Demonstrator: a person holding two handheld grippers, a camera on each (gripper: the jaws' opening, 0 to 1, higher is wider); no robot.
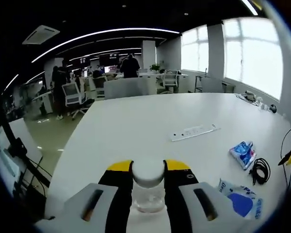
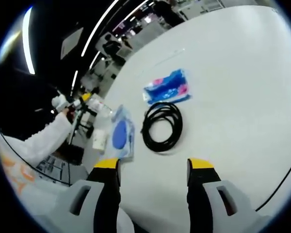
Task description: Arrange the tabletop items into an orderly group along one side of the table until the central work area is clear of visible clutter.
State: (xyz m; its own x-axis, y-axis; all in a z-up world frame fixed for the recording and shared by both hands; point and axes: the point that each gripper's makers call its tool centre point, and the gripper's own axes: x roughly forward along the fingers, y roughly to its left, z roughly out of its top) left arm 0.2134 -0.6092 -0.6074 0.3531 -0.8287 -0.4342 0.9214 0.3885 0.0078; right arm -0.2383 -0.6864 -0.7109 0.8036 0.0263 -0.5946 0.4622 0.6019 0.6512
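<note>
In the left gripper view my left gripper is shut on a small clear bottle with a white cap, held low over the near edge of the white table. To its right lie a blue-and-white pouch, a coiled black cable and a blue snack packet. In the right gripper view my right gripper stands open above the table. Just beyond its tips is the cable coil, with the pouch left of it and the blue packet farther on.
A white power strip lies mid-table. A few small items sit at the far right edge near the windows. A black wire crosses the table's lower right. A person's white sleeve holds the left gripper. Office chairs and people stand beyond.
</note>
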